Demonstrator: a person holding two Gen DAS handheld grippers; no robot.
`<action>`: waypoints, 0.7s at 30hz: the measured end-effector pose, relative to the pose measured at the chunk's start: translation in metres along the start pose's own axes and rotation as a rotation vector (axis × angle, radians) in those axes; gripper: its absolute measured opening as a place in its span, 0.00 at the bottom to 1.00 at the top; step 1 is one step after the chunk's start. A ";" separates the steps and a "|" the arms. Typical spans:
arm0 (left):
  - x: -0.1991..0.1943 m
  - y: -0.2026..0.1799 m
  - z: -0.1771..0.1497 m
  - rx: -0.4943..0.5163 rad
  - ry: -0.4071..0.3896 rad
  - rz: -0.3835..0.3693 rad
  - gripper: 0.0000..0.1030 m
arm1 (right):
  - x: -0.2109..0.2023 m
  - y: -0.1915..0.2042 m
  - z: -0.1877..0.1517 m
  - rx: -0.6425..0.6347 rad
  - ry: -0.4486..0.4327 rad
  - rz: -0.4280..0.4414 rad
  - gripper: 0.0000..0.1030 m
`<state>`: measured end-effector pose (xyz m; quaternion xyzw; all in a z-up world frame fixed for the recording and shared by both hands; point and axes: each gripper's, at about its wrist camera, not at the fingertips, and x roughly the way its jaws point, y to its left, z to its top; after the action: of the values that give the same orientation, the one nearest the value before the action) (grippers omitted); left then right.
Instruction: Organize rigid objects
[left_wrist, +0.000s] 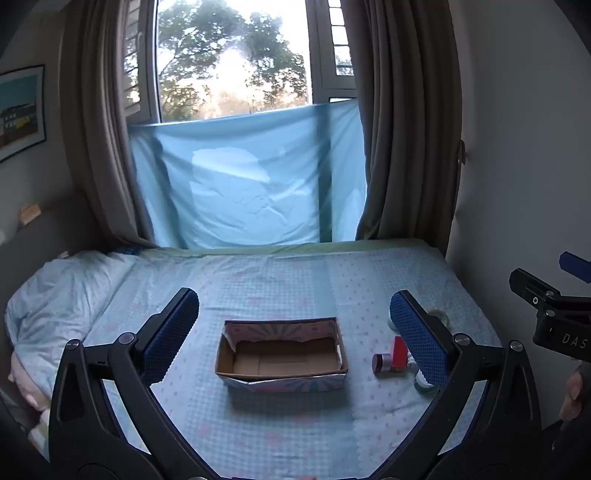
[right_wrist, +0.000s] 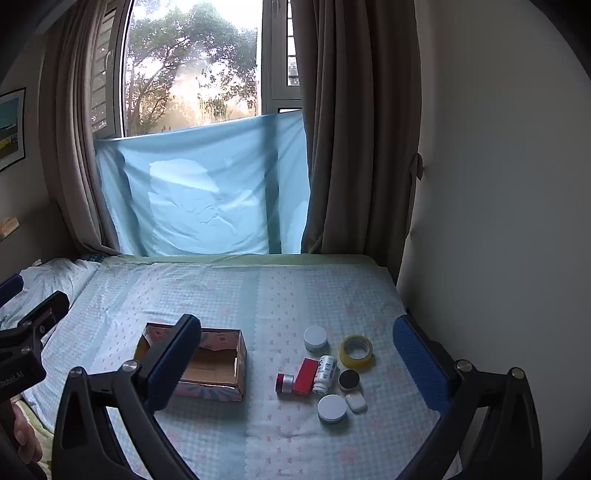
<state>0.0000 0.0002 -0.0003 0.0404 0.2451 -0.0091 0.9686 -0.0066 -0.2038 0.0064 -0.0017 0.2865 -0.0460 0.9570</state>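
An empty open cardboard box (left_wrist: 282, 354) (right_wrist: 218, 363) sits on the blue patterned bed. To its right lie several small items: a red box (right_wrist: 306, 376) (left_wrist: 399, 352), a small red-capped jar (right_wrist: 284, 382) (left_wrist: 380, 363), a white bottle (right_wrist: 325, 373), a yellow tape roll (right_wrist: 355, 350), two white round lids (right_wrist: 316, 338) (right_wrist: 332, 408), a black round lid (right_wrist: 349, 379) and a small white case (right_wrist: 355, 401). My left gripper (left_wrist: 293, 325) is open above the box. My right gripper (right_wrist: 297, 354) is open above the items.
The bed (right_wrist: 295, 291) runs back to a window with brown curtains (right_wrist: 347, 147) and a blue sheet (right_wrist: 203, 192). A white wall (right_wrist: 498, 184) borders the right side. A pillow (left_wrist: 62, 295) lies at the left.
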 end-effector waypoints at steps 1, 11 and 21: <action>0.000 0.000 0.000 -0.003 0.003 -0.005 1.00 | 0.000 0.000 0.000 -0.001 -0.005 0.000 1.00; -0.003 -0.001 -0.001 -0.023 0.004 0.013 1.00 | -0.002 -0.002 -0.001 -0.004 -0.027 0.010 1.00; -0.008 -0.001 -0.001 -0.028 -0.011 0.014 1.00 | -0.001 -0.006 -0.002 -0.017 -0.041 0.031 1.00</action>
<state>-0.0076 -0.0003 0.0024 0.0283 0.2395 0.0008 0.9705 -0.0094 -0.2093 0.0056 -0.0061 0.2673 -0.0286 0.9632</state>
